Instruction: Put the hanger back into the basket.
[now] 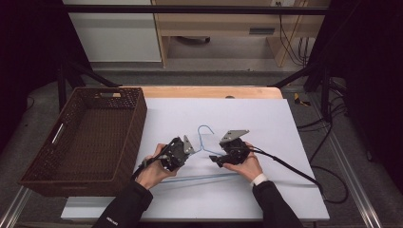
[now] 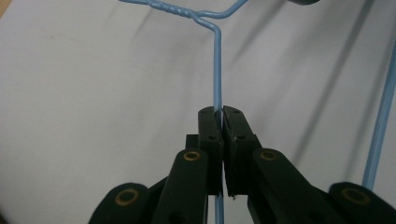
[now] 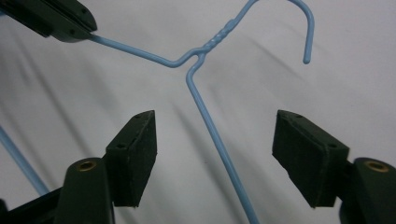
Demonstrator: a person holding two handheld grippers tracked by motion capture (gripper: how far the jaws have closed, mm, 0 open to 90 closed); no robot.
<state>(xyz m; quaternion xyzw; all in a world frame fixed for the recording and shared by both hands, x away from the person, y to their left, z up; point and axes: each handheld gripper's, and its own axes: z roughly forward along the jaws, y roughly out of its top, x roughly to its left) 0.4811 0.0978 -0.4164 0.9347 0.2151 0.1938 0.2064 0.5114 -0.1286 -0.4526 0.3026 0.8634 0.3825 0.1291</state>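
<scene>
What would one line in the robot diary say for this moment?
left hand-held gripper: shut on blue wire hanger arm | right hand-held gripper: open, jaws either side of other arm, not touching | hanger over white table | wicker basket at left

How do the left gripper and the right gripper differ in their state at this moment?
The left gripper is shut on the blue wire hanger, clamping one sloping arm; the right gripper is open, its jaws wide on either side of the other arm without touching it. Both are held in a hand, close to the hanger's twisted neck.
</scene>
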